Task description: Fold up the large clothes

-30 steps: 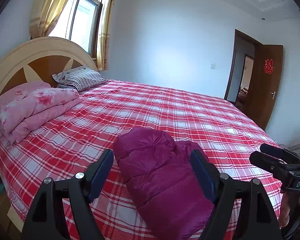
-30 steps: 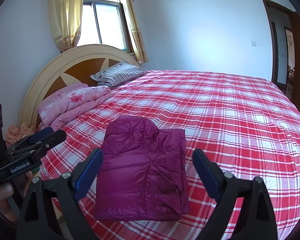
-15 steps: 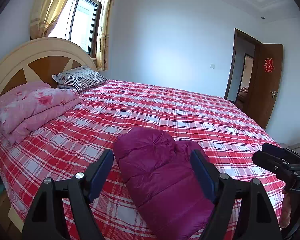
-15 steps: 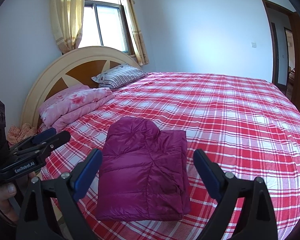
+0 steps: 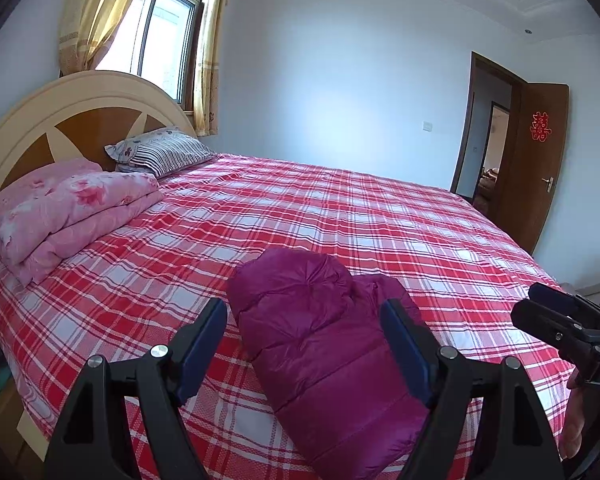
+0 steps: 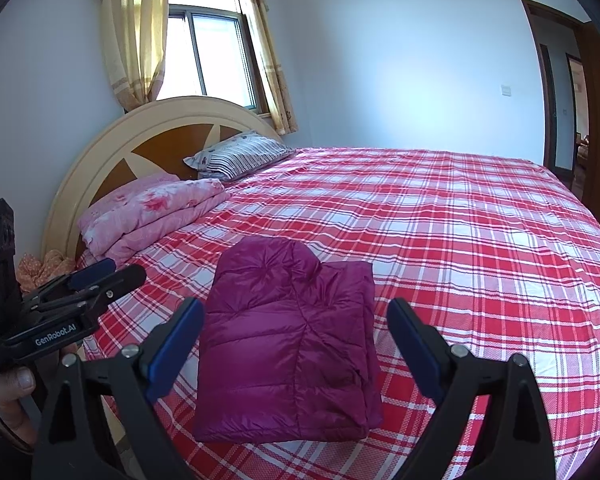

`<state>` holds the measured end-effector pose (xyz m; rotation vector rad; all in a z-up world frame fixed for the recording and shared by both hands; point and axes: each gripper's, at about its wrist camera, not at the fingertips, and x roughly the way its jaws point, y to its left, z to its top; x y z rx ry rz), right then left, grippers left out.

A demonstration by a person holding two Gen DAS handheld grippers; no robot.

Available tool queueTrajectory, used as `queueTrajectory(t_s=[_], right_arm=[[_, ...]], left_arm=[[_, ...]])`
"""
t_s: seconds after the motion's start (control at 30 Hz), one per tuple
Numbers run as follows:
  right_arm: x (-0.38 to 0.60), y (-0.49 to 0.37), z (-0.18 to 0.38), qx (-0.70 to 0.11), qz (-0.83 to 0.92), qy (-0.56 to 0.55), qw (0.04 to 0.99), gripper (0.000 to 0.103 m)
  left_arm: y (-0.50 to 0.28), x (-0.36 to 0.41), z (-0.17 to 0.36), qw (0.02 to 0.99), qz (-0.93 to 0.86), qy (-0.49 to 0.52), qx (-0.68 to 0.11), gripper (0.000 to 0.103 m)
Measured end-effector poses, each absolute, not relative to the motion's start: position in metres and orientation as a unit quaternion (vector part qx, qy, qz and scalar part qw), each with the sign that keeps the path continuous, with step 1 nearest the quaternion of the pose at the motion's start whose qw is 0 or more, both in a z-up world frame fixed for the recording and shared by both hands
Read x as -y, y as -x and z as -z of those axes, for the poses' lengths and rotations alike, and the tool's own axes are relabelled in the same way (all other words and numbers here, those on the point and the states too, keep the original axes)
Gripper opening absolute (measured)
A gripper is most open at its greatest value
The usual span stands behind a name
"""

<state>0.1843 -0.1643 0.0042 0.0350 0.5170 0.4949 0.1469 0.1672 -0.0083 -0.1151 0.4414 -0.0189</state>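
Magenta on red plaid
Magenta quilted puffer jacket (image 6: 288, 340); red-and-white checked bed sheet (image 6: 460, 240); pink floral folded quilt (image 6: 148, 212); striped pillow (image 6: 240, 156).

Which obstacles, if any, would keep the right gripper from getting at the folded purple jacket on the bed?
Probably none. The right gripper has its jaws open and empty, facing the purple jacket, which lies alone on the checked bedspread with nothing in between.

I hold both grippers tilted slightly down: left gripper (image 5: 304, 330) jaws apart, right gripper (image 6: 296, 330) too, nothing gripped.
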Motion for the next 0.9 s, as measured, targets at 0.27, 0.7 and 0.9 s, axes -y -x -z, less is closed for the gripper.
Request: queueTrajectory(t_s=[0.27,0.7,0.9], right_arm=[[0.1636,-0.1812,-0.0065,-0.245,-0.244,-0.018,0.938,0.095],[0.1578,-0.1785,-0.0049,-0.244,-0.248,-0.012,0.938,0.095],[0.1563,-0.1782,-0.0029,-0.245,-0.249,-0.011,0.937,0.095]], left_arm=[[-0.1476,-0.1698,0.0074,0.973,-0.002,0.059,-0.221,0.093],[-0.1492,-0.1716,0.0106,0.974,-0.015,0.050,-0.220,0.096],[-0.1475,-0.1705,0.0107,0.977,-0.015,0.043,-0.210,0.096]])
